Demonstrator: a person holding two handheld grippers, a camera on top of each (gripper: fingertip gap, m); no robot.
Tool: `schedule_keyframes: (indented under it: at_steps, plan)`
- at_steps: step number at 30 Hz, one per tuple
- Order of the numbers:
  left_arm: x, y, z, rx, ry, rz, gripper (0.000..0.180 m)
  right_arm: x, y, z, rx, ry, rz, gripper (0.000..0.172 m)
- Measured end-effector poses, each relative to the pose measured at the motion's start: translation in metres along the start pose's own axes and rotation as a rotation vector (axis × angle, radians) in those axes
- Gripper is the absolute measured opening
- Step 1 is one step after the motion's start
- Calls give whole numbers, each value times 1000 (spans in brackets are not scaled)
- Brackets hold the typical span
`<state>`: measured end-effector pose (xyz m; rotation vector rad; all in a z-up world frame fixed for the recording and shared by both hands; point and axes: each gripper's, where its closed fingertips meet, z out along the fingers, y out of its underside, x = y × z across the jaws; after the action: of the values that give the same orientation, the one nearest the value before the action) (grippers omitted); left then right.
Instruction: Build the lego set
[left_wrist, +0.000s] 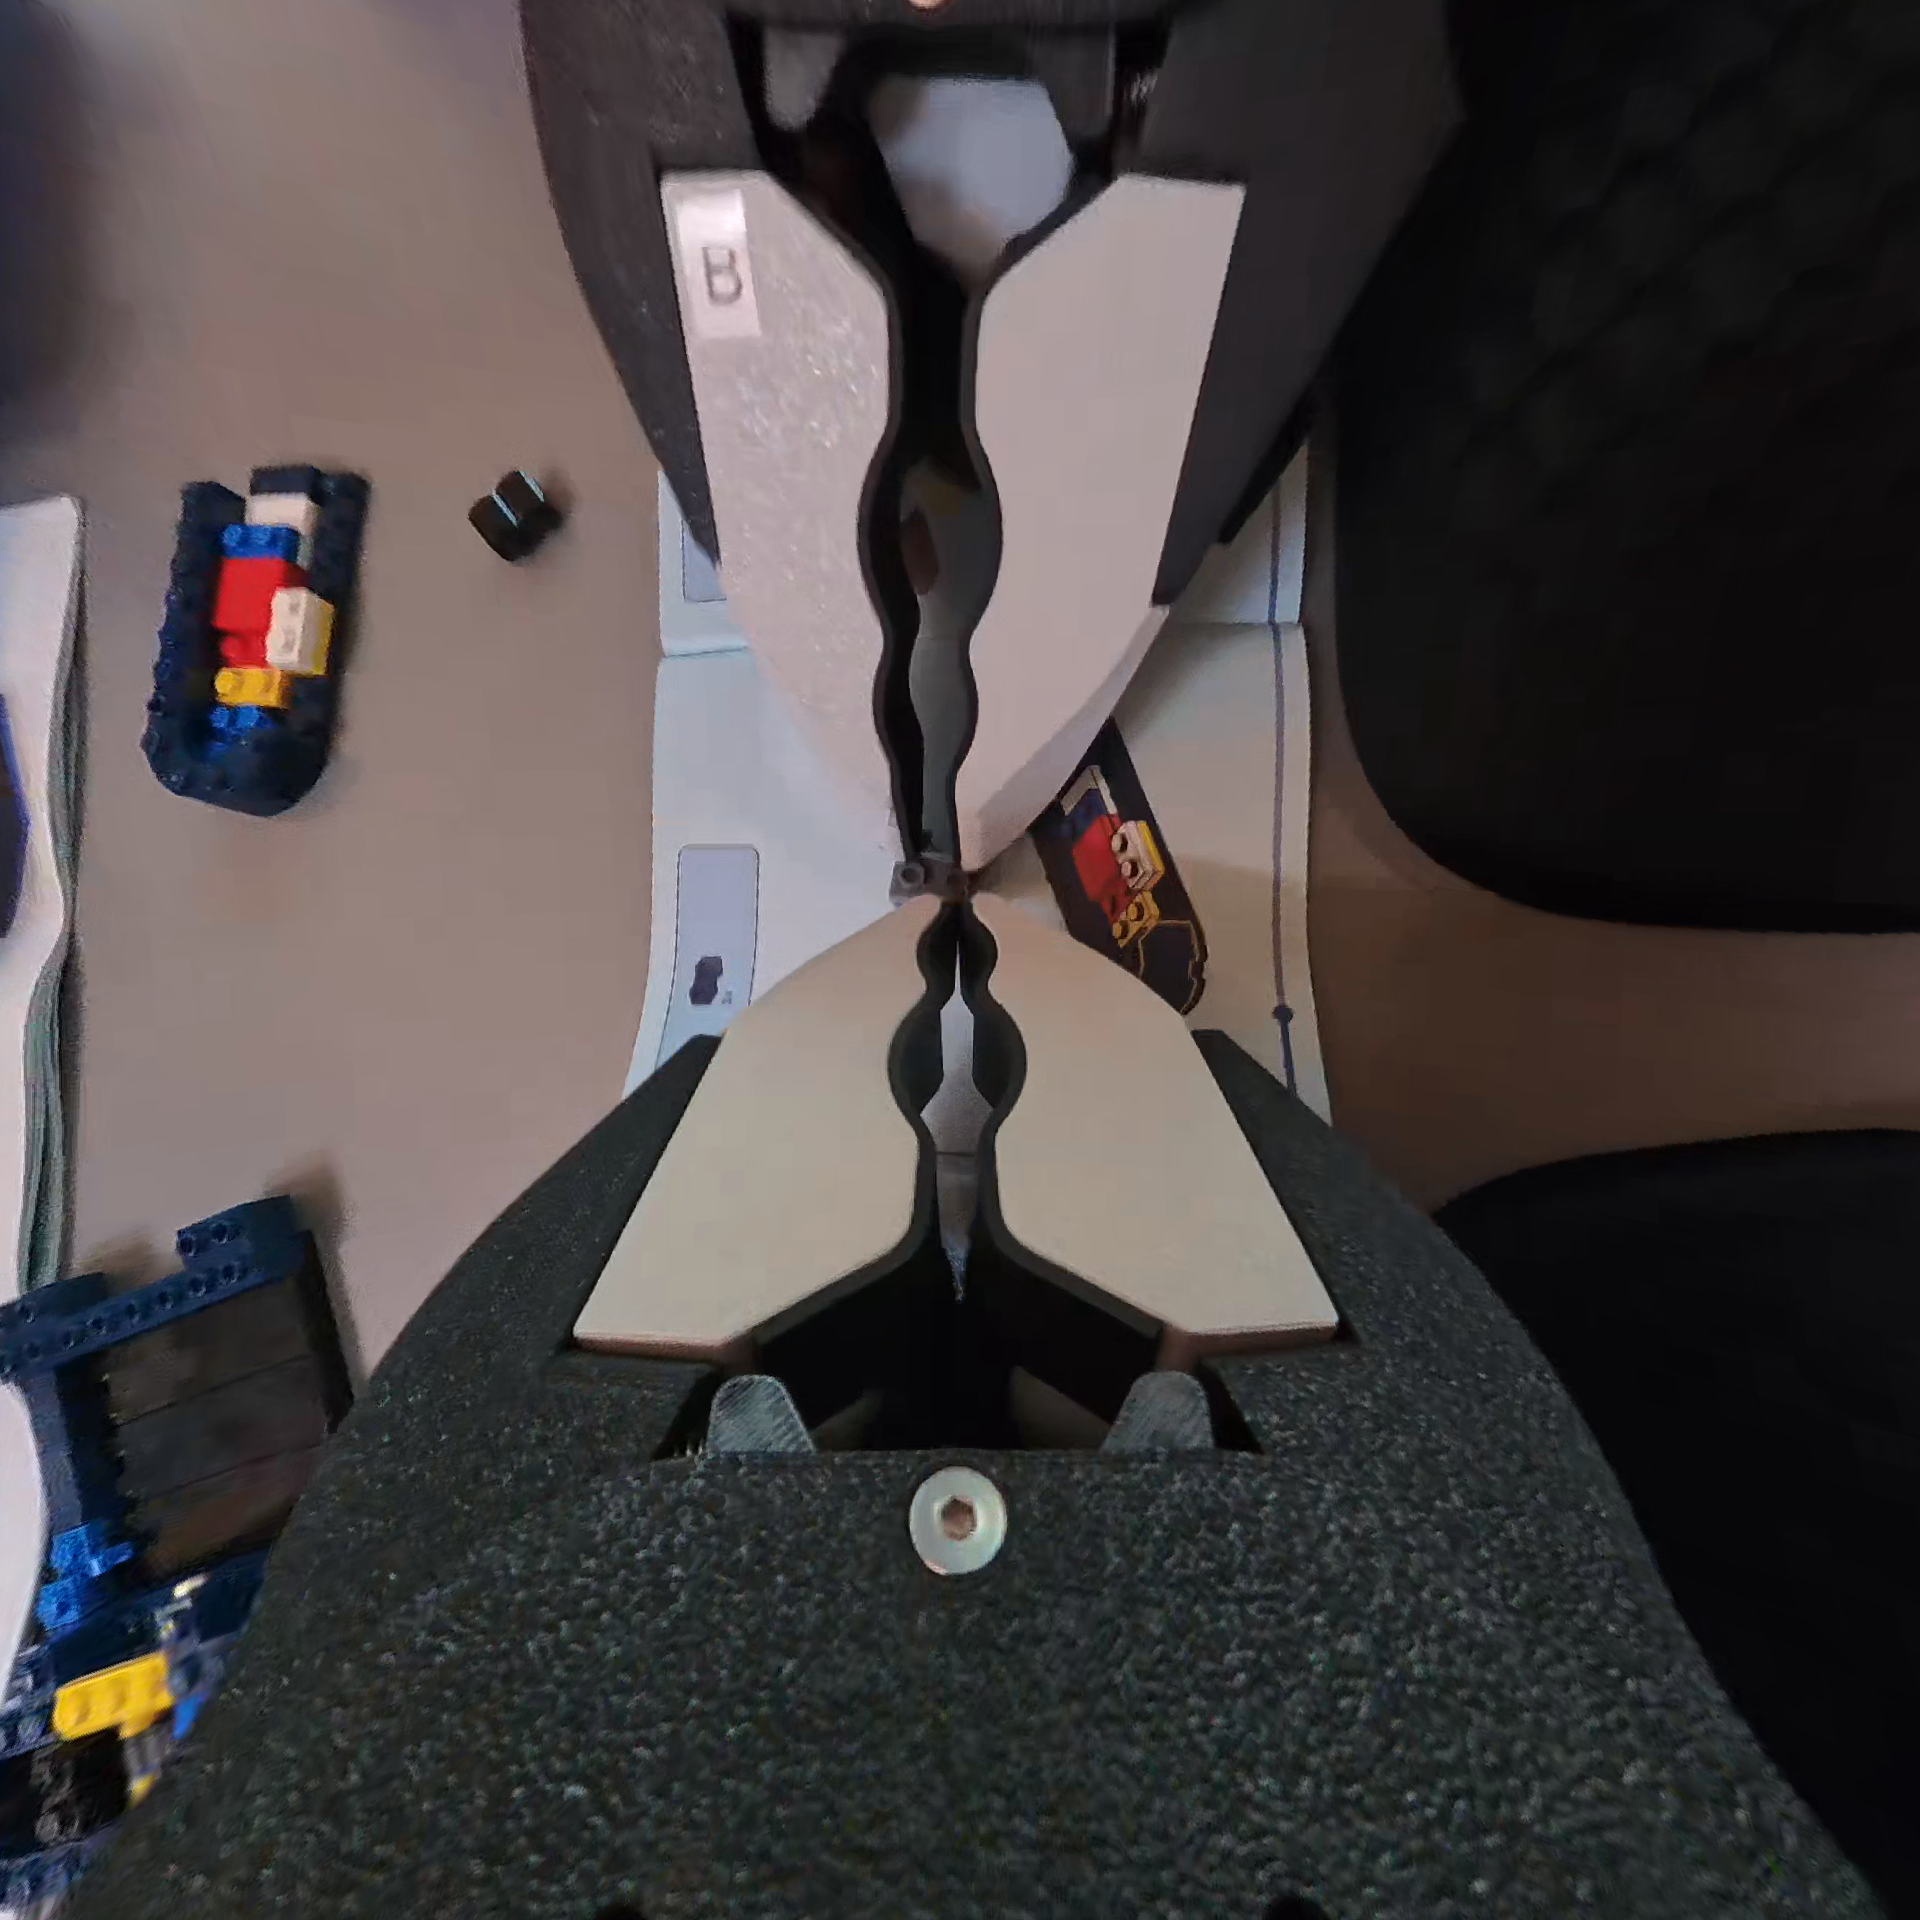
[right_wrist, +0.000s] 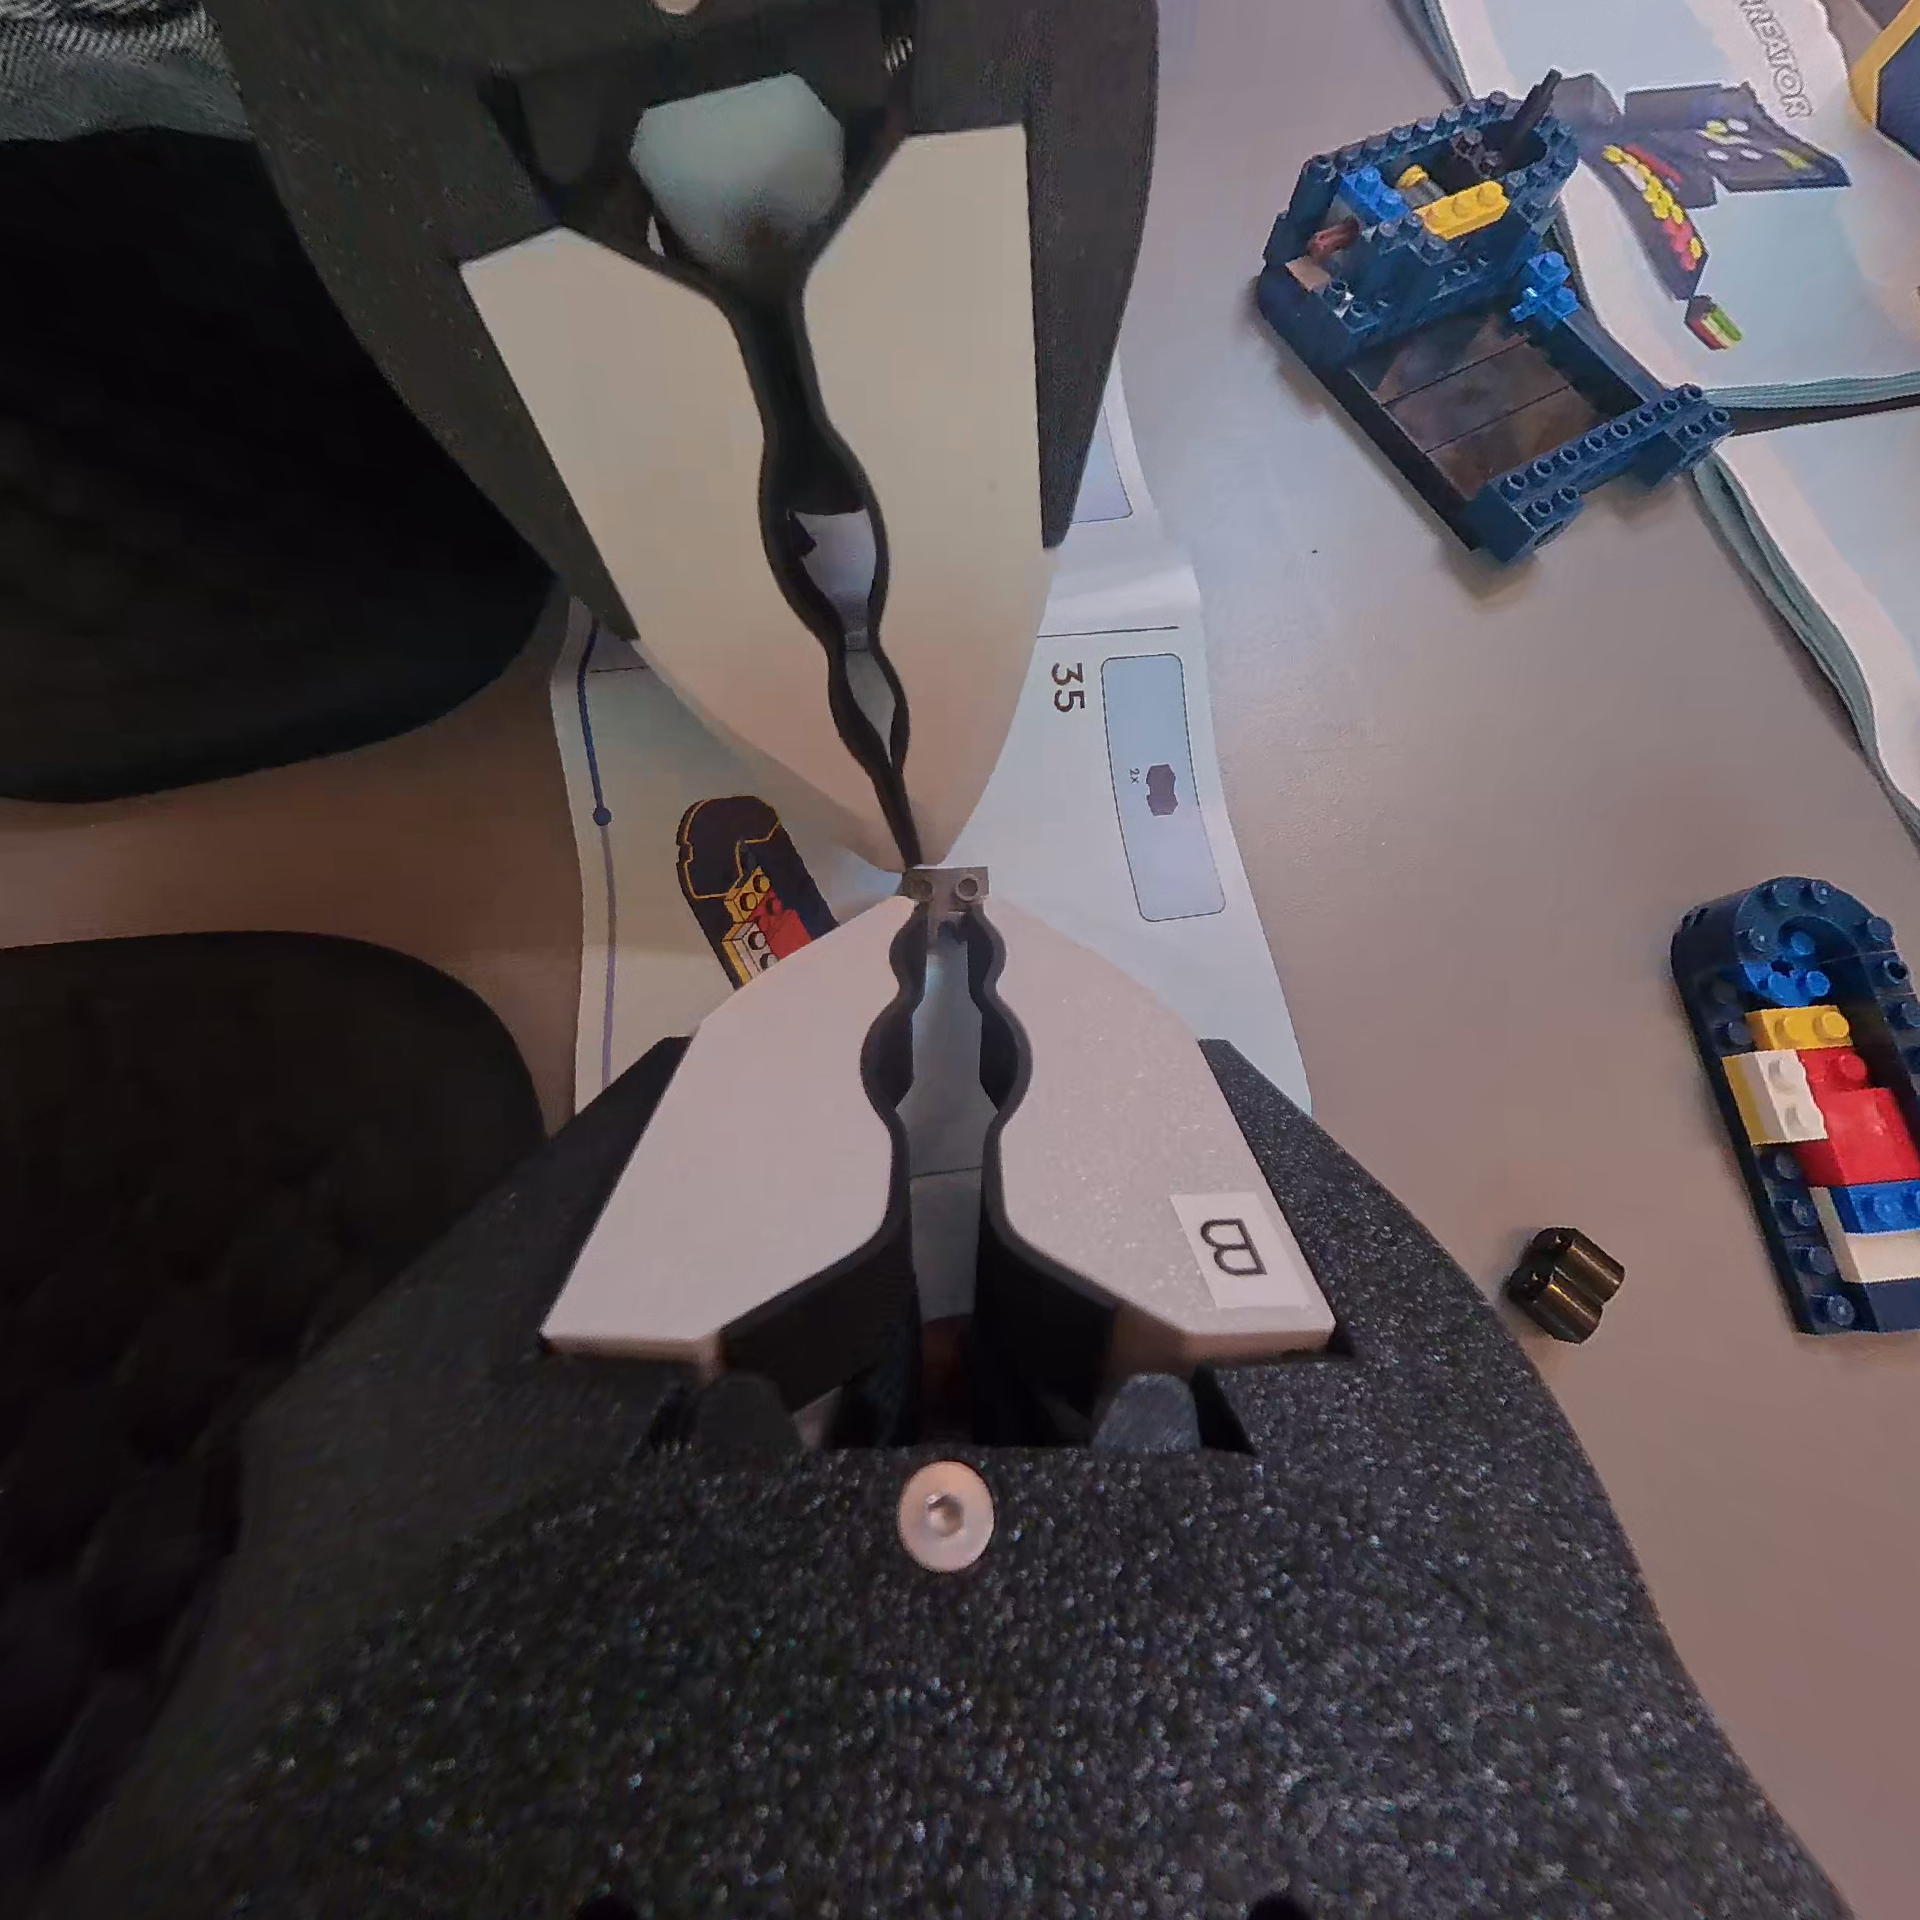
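My two grippers meet tip to tip over an open instruction booklet (left_wrist: 769, 769). My right gripper (right_wrist: 940, 920) is shut on a small grey brick piece (right_wrist: 945, 886) with two round holes, held at its fingertips. That piece also shows in the left wrist view (left_wrist: 923, 878), at the tips of the right gripper (left_wrist: 930, 847) coming in from the top. My left gripper (left_wrist: 956, 920) is shut, fingertips pressed together, and its tips touch the grey piece from the opposite side. In the right wrist view the left gripper (right_wrist: 906, 854) points down onto the piece's left end.
A small blue brick build with red, yellow and white bricks (left_wrist: 255, 634) (right_wrist: 1808, 1122) lies on the tan table. A loose black piece (left_wrist: 514, 514) (right_wrist: 1564, 1283) lies beside it. A larger blue build (left_wrist: 156, 1403) (right_wrist: 1486, 312) and a second booklet (right_wrist: 1818, 343) lie farther off. A dark seat (left_wrist: 1662, 416) borders the table. Only a small space, under 4 cm, lies between the two pairs of fingers.
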<state>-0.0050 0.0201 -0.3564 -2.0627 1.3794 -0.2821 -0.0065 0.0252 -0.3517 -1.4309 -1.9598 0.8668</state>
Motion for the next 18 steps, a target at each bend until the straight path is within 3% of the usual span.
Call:
schedule_keyframes:
  at_steps: [4,8,18]
  plan:
    - [-6,12,-3,-36,-33,-29,0,0,0,0,-1,1,-3,7]
    - [-17,-9,-13,94,-101,13,0,0,0,0,-1,-2,0,7]
    - [-5,-4,1,71,-33,27,0,0,0,0,-1,2,-5,7]
